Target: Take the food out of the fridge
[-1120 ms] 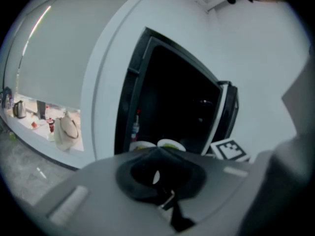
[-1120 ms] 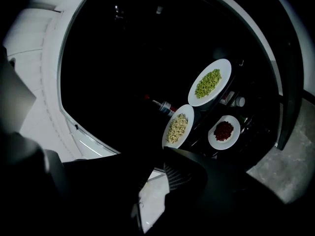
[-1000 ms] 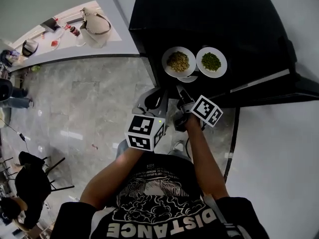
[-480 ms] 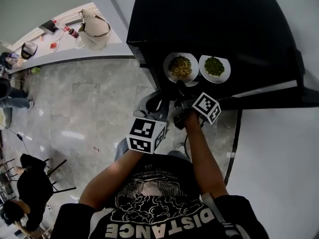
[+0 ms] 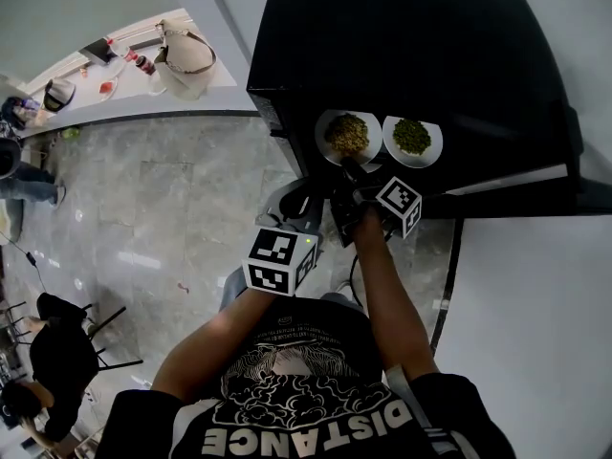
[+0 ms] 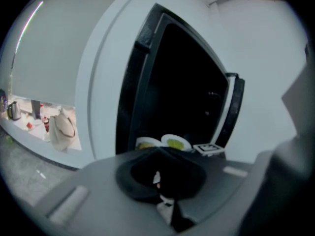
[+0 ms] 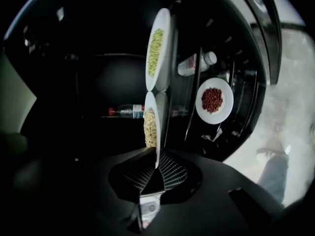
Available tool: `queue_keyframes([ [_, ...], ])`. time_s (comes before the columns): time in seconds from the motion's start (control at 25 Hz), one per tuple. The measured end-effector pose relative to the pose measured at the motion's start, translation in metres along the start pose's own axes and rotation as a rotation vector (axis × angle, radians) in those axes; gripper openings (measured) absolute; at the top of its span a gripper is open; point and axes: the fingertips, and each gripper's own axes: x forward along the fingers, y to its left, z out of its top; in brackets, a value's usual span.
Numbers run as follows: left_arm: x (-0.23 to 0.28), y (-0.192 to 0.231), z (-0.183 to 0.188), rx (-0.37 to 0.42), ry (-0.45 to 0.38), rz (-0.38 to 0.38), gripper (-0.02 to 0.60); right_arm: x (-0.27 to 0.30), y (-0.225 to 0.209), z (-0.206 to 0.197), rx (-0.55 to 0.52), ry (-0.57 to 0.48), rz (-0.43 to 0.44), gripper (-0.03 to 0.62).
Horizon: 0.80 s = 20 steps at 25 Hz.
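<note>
Facing a black fridge (image 5: 402, 46), door open, dark inside. Looking down on its upper shelf (image 5: 469, 156): two white plates side by side near the front edge. Toward the left end, a plate of pale yellow-brown food (image 5: 346, 134). Just to its right, a plate of green food (image 5: 412, 139), rims touching or nearly so (too close to tell). Lower in the fridge, found only in the right gripper view, a plate of red beans (image 7: 213, 101) and a red-capped bottle (image 7: 125, 111).

Judged to be at the grasp step for the first plate, with nothing out of the fridge yet. Next, on that reading: lifting a little, then drawing straight back over the shelf's front edge. Keeping the plate level against spilling, and minding the green plate's rim alongside.

Reaching in with the right gripper (image 5: 346, 172), turned on its side to take the near rim of the yellow-brown plate edge-on. Just been closing the jaws, now down to a narrow gap, with that rim between the ribbed pads (image 7: 171, 171) and apparently pinched. Keeping the left gripper (image 5: 304, 202) outside the fridge, short of the shelf, jaws together and nothing in them.
</note>
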Motion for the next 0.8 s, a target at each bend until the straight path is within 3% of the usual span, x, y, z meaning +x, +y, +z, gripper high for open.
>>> queue_keyframes([
  [0.12, 0.000, -0.001, 0.000, -0.001, -0.002, -0.001, 0.002, -0.001, 0.002, 0.001, 0.050, -0.002, 0.063, 0.011],
  [0.32, -0.001, 0.001, 0.002, -0.008, -0.002, 0.010, 0.002, -0.001, 0.011, 0.003, 0.037, 0.011, 0.109, 0.009],
  [0.8, -0.035, -0.023, 0.012, -0.027, -0.064, 0.054, 0.002, -0.066, 0.046, -0.009, -0.060, 0.049, 0.168, 0.009],
])
